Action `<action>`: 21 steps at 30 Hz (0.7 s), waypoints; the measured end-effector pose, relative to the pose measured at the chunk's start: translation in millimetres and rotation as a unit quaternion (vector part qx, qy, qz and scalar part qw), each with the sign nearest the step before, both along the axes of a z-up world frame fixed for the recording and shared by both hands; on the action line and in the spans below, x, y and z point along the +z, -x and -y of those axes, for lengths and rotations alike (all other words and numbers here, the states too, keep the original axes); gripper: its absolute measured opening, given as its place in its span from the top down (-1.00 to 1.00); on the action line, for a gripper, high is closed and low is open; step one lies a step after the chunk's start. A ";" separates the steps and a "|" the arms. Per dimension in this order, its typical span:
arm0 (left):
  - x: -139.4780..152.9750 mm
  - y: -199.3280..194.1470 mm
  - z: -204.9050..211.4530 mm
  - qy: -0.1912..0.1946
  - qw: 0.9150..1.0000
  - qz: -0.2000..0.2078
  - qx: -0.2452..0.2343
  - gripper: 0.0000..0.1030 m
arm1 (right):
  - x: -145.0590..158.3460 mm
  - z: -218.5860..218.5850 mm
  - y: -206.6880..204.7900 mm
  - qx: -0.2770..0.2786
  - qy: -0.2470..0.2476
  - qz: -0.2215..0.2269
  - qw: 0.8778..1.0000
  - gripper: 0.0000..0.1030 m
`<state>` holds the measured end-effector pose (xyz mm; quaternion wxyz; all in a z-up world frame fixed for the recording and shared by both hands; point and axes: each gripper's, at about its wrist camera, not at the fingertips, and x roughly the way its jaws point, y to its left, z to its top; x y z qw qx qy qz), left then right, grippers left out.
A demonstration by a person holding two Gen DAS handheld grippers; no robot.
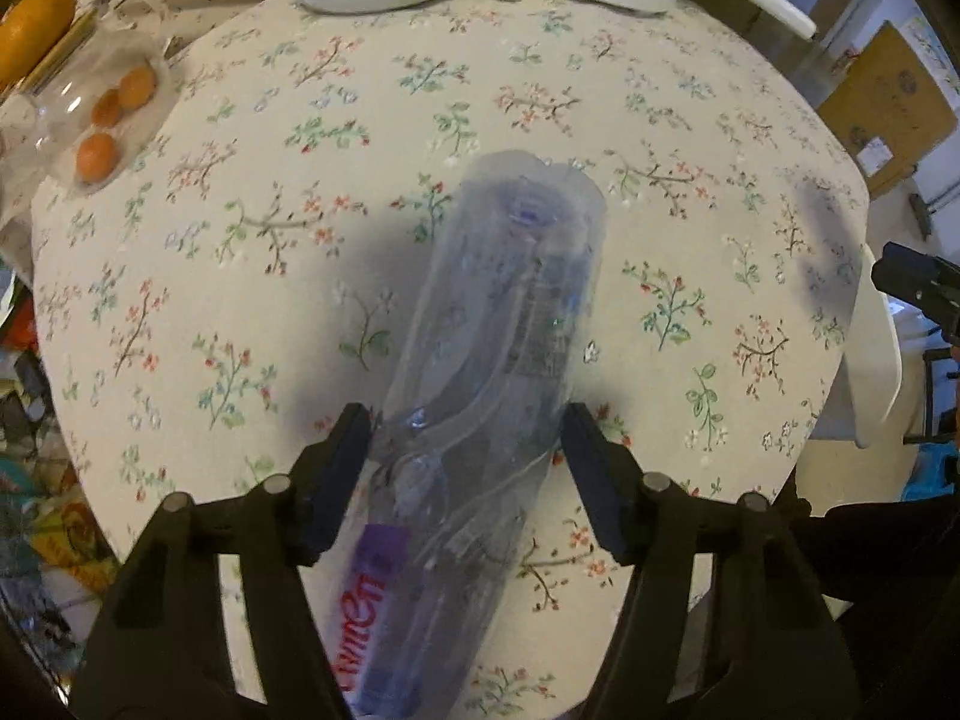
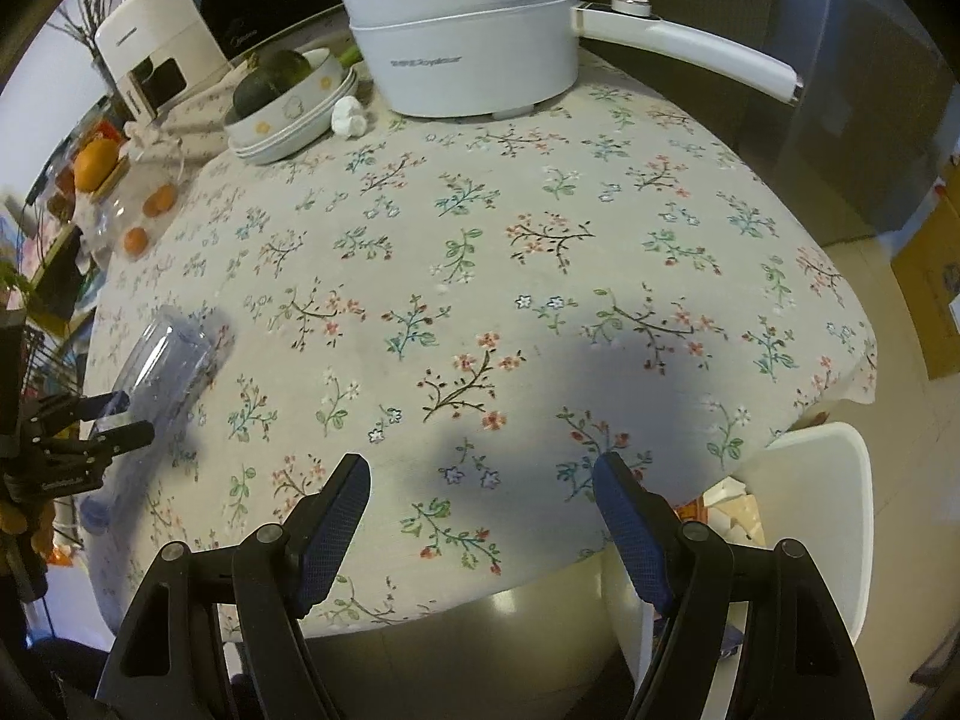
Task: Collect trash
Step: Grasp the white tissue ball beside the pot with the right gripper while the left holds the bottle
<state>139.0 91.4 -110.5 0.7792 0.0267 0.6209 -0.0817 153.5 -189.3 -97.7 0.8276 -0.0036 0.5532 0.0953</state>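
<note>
While the floral tablecloth (image 1: 372, 120) spreads beyond it, a crushed clear plastic bottle (image 1: 480, 372) is held between the 2 jaws of the left gripper (image 1: 465, 438), which are closed to the bottle's width and pressed against its flanks. The bottle's long axis runs straight ahead of the jaws, away from the camera, tilted slightly rightward; its purple label sits behind the jaws and its ribbed base projects forward of them. From the right wrist view the same bottle (image 2: 171, 354) is seen far to the left of the right gripper (image 2: 480, 474), raised at a slant above the cloth in the left gripper (image 2: 117, 417). The right gripper's jaws are spread wide with nothing between them, only patterned cloth ahead. The left hand is judged to be the one carrying the trash, so any handover or drop would turn on that arm. No bin is visible in either view. Ahead of both sets of jaws, at the table's far edge, a white electric pot (image 2: 474, 30), stacked bowls (image 2: 288, 120) and a crumpled white tissue (image 2: 350, 116) are seen; the tissue may be further trash.
</note>
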 end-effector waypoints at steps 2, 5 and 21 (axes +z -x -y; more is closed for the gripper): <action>-0.3 4.8 0.5 -0.005 1.000 -0.004 0.002 -0.26 | -0.9 -3.4 -1.2 0.003 0.007 -0.001 1.000 -0.52; 0.9 10.9 -3.1 -0.003 1.000 -0.004 0.013 -0.24 | -1.9 -12.2 -3.9 0.009 0.017 -0.004 1.000 -0.52; 52.7 21.6 -99.1 0.132 0.965 0.112 0.198 -0.20 | 9.3 -137.8 -120.5 0.011 -0.017 0.085 0.996 -0.52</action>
